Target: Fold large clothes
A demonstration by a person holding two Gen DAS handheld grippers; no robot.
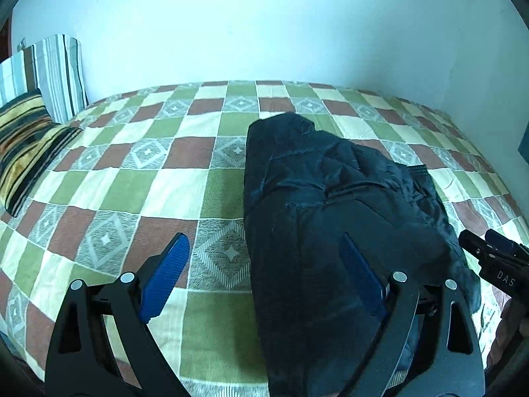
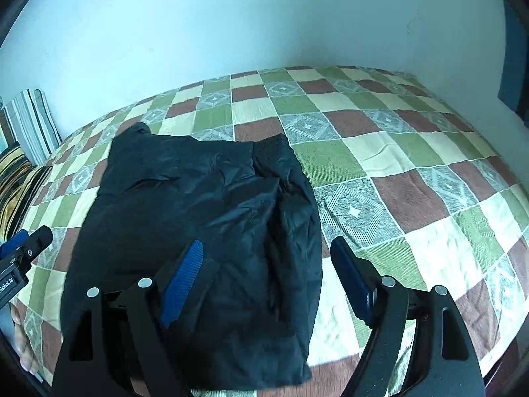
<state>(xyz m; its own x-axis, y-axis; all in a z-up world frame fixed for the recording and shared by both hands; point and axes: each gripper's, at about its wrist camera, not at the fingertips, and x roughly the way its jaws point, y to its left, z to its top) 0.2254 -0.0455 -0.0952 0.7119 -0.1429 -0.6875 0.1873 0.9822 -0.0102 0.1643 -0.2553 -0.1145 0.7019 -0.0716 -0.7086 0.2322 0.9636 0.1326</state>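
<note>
A large dark navy padded jacket lies folded into a rough block on the checked bedspread. It also shows in the right wrist view. My left gripper is open, above the jacket's near left edge, holding nothing; its right finger is over the fabric. My right gripper is open above the jacket's near right edge, holding nothing. The right gripper also shows at the right edge of the left wrist view, and the left gripper at the left edge of the right wrist view.
The bed stands against a pale blue wall. Striped pillows lie at the head of the bed on the left. A dark blue panel is at the far right. Bare bedspread lies right of the jacket.
</note>
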